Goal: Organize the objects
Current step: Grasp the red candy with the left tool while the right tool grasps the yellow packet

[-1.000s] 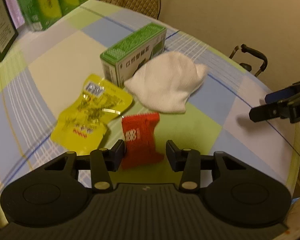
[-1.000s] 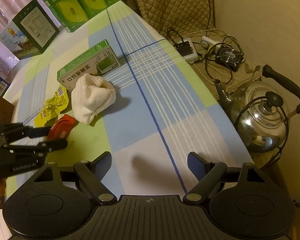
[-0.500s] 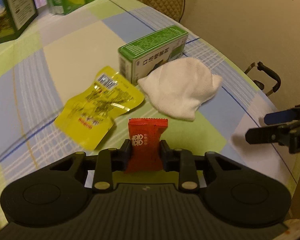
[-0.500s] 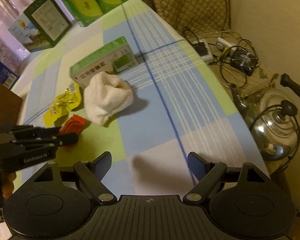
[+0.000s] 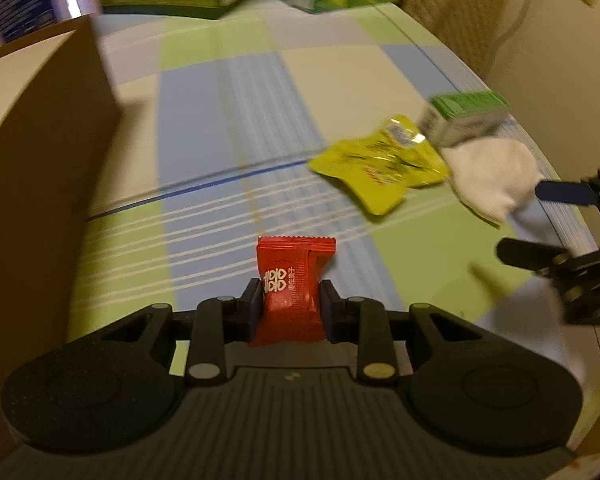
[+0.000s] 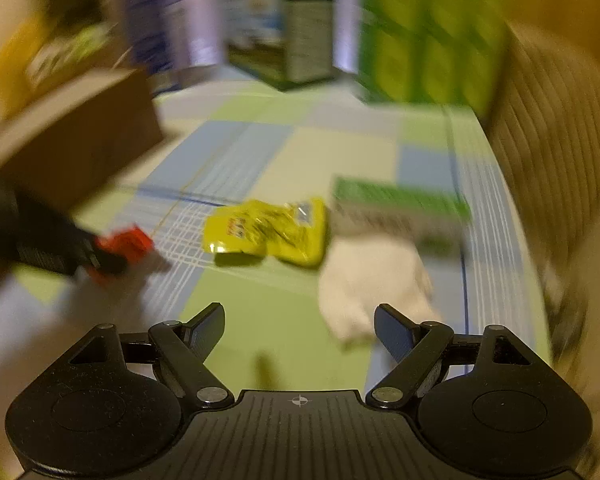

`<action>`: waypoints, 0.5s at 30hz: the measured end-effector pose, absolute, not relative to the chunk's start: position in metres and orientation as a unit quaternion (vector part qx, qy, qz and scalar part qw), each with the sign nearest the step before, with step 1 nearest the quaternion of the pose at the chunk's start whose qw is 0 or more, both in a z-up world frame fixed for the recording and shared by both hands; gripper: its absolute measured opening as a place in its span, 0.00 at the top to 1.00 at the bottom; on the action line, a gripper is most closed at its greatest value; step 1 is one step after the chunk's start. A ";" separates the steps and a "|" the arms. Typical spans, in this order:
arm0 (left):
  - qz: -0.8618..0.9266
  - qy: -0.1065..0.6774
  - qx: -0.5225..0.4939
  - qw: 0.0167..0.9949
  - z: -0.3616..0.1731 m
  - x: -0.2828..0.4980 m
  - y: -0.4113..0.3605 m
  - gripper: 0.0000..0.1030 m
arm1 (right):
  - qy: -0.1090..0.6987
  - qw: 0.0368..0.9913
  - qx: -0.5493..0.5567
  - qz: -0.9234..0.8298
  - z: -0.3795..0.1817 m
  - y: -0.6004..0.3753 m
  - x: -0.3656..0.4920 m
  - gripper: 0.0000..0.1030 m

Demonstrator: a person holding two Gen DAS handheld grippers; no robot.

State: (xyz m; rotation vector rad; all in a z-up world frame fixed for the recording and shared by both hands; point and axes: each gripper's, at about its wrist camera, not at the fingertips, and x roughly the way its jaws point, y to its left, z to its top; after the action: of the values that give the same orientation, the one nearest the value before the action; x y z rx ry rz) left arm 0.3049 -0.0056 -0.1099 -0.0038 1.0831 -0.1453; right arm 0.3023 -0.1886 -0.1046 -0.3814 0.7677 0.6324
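Red candy packet (image 5: 291, 292), lower centre of the left wrist view, pinched upright between the two pads of the left claw (image 5: 290, 308) and raised above the counter (image 5: 204, 128), a surface covered in a blue, green and cream checked cloth. In the right wrist view the same packet appears at centre left, held at the tip of the blurred left claw. Yellow snack pouch (image 5: 382, 166) lies flat at right of centre, just beside a green-topped carton (image 5: 466, 118) at upper right; a white cloth (image 5: 494, 174) lies against the carton's near side. Brown cardboard box (image 5: 40, 168) fills the left edge. Right claw (image 6: 299, 330), jaws spread wide and holding nothing, hovers above the counter with the white cloth just ahead of its right finger. Green packages (image 6: 428, 36) and a dark printed box (image 6: 288, 48) stand at the top, blurred.
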 end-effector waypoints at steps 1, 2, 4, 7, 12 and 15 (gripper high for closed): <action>-0.062 0.514 -0.007 0.856 -0.109 0.303 -0.001 0.76 | 0.348 0.859 -0.212 0.310 -0.110 -0.179 0.303 0.22; -0.056 0.513 -0.012 0.856 -0.109 0.302 0.003 0.75 | 0.337 0.856 -0.234 0.315 -0.116 -0.171 0.305 0.22; -0.045 0.512 -0.019 0.857 -0.109 0.300 0.008 0.76 | 0.320 0.846 -0.275 0.326 -0.131 -0.155 0.309 0.23; -0.033 0.511 -0.024 0.859 -0.108 0.297 0.015 0.75 | 0.303 0.837 -0.302 0.342 -0.146 -0.143 0.319 0.27; -0.016 0.509 -0.034 0.860 -0.107 0.296 0.023 0.75 | 0.289 0.834 -0.309 0.355 -0.162 -0.127 0.335 0.37; -0.011 0.507 -0.038 0.861 -0.106 0.296 0.027 0.75 | 0.290 0.839 -0.292 0.355 -0.164 -0.121 0.346 0.37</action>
State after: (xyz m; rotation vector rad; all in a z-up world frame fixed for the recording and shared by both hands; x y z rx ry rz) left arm 0.2965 0.0274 -0.1056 -0.0803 1.0640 -0.0236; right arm 0.3460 -0.1214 -0.1638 -0.6182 0.6122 0.7509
